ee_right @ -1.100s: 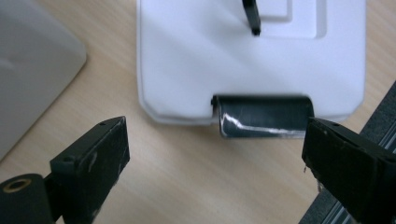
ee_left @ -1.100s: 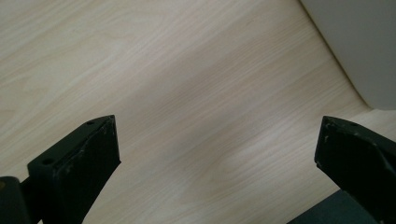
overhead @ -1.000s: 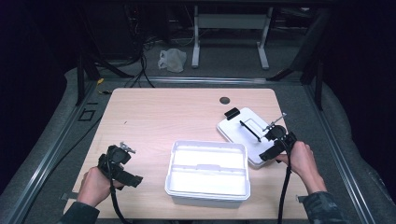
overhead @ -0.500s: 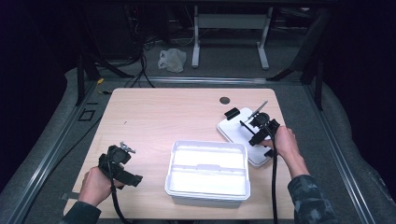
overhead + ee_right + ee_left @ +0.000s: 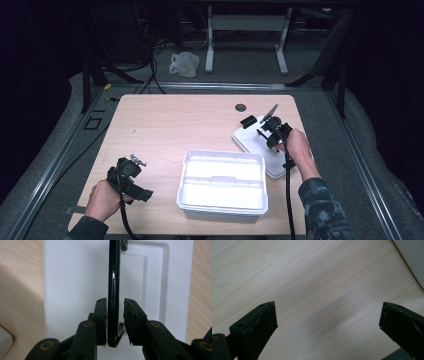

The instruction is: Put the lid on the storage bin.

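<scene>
- Thin black glossy utensil handle (image 5: 113, 290), lying lengthwise on a flat white lid (image 5: 75, 277) at the right side of the bench (image 5: 190, 125); far end hidden beyond the top edge of the right claw view, near end curving just beyond the lid's near edge.
- Right claw (image 5: 115, 320) astride that handle, jaws just been closing, gap now narrow; left pad apparently against the handle, right pad a sliver off, so a firm grip not certain.
- In the high view, right claw (image 5: 267, 129) over the far part of the white lid (image 5: 250, 142), held by the right hand (image 5: 295, 145), cable trailing back along the sleeve; a grey thin piece slanting up beyond it, too small to name.
- Small black block (image 5: 248, 120) at the lid's far left corner, touching or just off it, cannot tell which.
- White two-compartment container (image 5: 221, 184) near the middle front of the bench, just left of the lid, edges overlapping or meeting.
- Dark round hole (image 5: 240, 107) in the bench beyond the lid.
- Left claw (image 5: 142, 192) low at the front left, well apart from the container, held by the left hand (image 5: 102, 199); jaws wide in the left claw view (image 5: 327, 322), bare wood between them, a white corner (image 5: 412, 260) at top right.
</scene>
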{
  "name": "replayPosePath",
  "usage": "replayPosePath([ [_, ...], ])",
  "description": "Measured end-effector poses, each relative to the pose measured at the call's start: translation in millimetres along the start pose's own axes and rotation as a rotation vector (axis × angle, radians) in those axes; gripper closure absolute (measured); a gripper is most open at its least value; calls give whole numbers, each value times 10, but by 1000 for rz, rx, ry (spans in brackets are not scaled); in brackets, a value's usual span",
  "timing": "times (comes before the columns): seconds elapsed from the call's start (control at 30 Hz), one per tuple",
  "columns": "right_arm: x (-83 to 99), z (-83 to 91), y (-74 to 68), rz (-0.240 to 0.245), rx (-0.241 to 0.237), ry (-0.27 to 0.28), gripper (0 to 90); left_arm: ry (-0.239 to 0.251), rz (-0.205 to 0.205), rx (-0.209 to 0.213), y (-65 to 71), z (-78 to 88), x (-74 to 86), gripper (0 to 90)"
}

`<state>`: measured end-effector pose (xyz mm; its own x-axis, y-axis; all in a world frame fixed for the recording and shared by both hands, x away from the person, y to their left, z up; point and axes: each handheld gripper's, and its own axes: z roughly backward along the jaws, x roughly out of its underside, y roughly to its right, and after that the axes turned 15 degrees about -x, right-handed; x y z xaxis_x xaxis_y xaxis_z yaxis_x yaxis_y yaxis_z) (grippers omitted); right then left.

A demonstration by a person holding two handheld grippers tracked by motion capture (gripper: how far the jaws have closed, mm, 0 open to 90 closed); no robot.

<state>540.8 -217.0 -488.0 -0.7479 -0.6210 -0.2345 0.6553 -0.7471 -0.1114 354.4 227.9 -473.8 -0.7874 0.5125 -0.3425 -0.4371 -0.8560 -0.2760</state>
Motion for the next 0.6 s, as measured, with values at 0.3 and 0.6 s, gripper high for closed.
replayPosePath([
  [0.3, 11, -28, 62, -17, 39, -9, 842, -2, -12, -3, 37, -4, -9, 17],
  [0.6, 64, 14, 106, -18, 18, 9, 845, -15, -13, -5, 31, -30, -4, 5],
])
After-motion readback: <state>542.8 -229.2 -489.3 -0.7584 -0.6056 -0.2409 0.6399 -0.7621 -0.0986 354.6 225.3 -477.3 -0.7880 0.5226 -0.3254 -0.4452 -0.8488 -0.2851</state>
